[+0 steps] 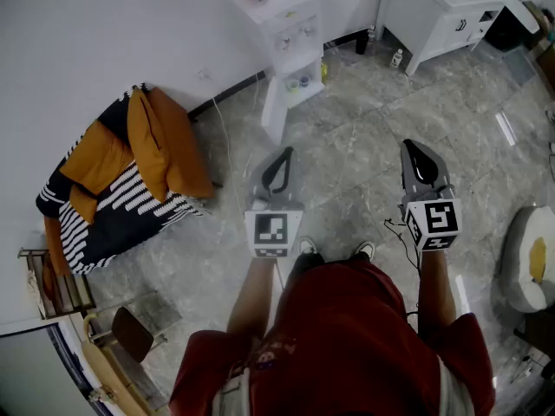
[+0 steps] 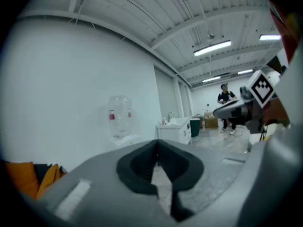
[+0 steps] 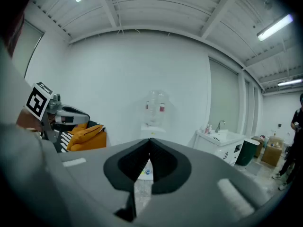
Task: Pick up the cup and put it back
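- Your left gripper [image 1: 288, 152] and right gripper [image 1: 409, 147]: jaws pressed together, nothing held.
- Cup [image 1: 300, 82] on dispenser [image 1: 290, 24] looks small, light, crushable; pinch its wall gently.

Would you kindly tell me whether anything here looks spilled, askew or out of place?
Nothing looks spilled or broken. Only the orange cushions lie slumped askew over the striped seat.

Probably a sparse industrial studio or lab space: grey stone-tile floor [image 1: 355, 146], white water dispenser [image 1: 290, 33] against a bare wall [image 1: 104, 24], white sink cabinet [image 1: 434, 7], strip lights [image 2: 212, 48] under an exposed-beam ceiling [image 3: 156, 13]
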Available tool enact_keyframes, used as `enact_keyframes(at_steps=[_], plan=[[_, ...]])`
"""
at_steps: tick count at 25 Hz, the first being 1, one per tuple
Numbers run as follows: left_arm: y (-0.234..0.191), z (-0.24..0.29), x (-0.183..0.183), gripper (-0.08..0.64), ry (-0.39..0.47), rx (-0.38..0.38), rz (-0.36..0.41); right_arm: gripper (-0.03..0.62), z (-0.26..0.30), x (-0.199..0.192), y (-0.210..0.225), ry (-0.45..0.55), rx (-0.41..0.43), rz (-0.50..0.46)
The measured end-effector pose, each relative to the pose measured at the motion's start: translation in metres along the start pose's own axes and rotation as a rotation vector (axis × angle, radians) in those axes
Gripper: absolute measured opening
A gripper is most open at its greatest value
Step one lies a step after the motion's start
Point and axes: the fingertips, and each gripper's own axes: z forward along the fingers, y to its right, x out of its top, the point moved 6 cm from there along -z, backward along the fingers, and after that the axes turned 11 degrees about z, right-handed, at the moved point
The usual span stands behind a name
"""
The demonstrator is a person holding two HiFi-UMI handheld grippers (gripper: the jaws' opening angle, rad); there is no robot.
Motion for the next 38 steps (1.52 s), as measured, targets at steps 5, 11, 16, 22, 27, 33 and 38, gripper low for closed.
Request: enact_keyframes(at_steps=[5, 11, 16, 22, 27, 33, 38], plan=[[-0.024, -0.012, -0.010, -0.002, 0.004, 0.003, -0.006, 0.002, 0.011, 0.000, -0.028, -0.005, 0.003, -0.004], [-0.058, -0.026, -0.029, -0.002, 0.007, -0.002, -0.003, 0.002, 0.030, -0.001, -0.067, -0.005, -0.009, -0.003], [-0.083, -0.034, -0.044, -0.002, 0.011, -0.022, -0.011, 0.000, 0.039, -0.002, -0.092, 0.022, -0.036, 0.049], [-0.092, -0.036, -0.058, -0.002, 0.013, -0.039, -0.037, 0.000, 0.042, -0.008, -0.108, 0.009, -0.046, 0.051], [-0.087, -0.022, -0.061, -0.002, 0.004, -0.047, -0.052, 0.000, 0.052, -0.013, -0.095, -0.006, -0.049, 0.067], [-0.080, 0.022, -0.058, -0.002, -0.010, -0.020, -0.038, 0.000, 0.087, -0.016, -0.057, -0.002, -0.012, 0.093], [-0.077, 0.082, -0.049, -0.002, -0.047, 0.000, -0.010, 0.000, 0.130, -0.008, -0.002, 0.011, 0.010, 0.118]])
